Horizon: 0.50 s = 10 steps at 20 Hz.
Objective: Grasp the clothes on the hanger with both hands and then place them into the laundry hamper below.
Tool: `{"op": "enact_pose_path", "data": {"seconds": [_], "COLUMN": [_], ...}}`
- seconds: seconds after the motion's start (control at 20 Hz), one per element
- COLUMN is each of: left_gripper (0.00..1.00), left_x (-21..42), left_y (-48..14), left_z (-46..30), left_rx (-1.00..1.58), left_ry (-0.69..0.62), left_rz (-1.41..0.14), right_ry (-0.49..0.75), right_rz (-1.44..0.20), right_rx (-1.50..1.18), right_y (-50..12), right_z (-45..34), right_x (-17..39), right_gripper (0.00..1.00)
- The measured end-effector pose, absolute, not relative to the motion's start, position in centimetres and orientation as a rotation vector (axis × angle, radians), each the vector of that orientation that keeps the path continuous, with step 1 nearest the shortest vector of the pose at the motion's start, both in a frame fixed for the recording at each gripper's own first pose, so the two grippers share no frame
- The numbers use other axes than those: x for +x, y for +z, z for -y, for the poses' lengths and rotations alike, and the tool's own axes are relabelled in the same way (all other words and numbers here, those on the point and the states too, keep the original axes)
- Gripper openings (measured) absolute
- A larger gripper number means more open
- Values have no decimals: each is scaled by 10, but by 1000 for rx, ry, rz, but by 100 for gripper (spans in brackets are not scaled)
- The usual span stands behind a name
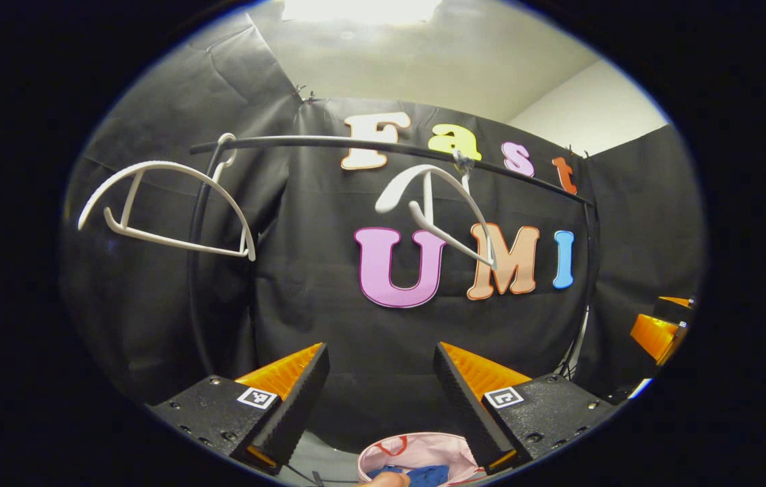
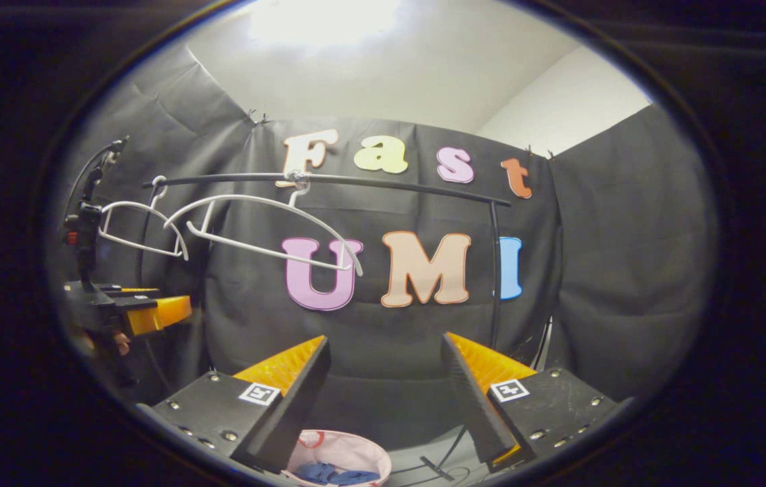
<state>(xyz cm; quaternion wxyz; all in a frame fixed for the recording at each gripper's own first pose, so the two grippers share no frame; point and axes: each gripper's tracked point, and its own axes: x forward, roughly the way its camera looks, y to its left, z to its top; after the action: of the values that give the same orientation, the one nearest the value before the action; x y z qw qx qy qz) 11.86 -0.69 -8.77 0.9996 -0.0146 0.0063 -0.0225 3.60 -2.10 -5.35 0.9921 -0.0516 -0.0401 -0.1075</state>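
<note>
- Our left gripper point(image 1: 381, 396) and right gripper point(image 2: 383, 392) both hang with jaws spread wide, holding nothing.
- Below us, blue clothes point(image 2: 332, 473) already lie in the pale pink fabric hamper point(image 2: 356, 452).
- Two white plastic hangers point(image 1: 173, 203) hang bare on the black rail point(image 2: 356, 179); raising our grippers carelessly could knock one off.

Laundry hamper point(image 1: 417, 452) cut off by the lower edge of both views; blue clothes point(image 1: 427, 475) inside partly hidden, garment type indeterminable.

Smooth plastic hangers point(image 1: 166, 203); matt cloth wall point(image 2: 626, 257); soft cloth hamper point(image 2: 349, 452).
</note>
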Motion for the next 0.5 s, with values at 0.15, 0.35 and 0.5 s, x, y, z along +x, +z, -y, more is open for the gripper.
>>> {"op": "enact_pose_path", "data": {"seconds": [0.15, 0.35, 0.5], "left_gripper": [93, 93, 93], "left_x": [125, 131, 134], "left_y": [-88, -79, -76], "left_z": [8, 2, 2], "left_rx": [-21, -12, -6], "left_ry": [-28, 8, 24], "left_rz": [-32, -25, -39], "right_ry": [-200, -160, -125], "right_rz": [71, 41, 25], "right_rx": [-113, -117, -105], "right_y": [-52, -53, -56], "right_z": [27, 37, 44], "right_x": [40, 57, 69], "right_gripper": [96, 97, 97]}}
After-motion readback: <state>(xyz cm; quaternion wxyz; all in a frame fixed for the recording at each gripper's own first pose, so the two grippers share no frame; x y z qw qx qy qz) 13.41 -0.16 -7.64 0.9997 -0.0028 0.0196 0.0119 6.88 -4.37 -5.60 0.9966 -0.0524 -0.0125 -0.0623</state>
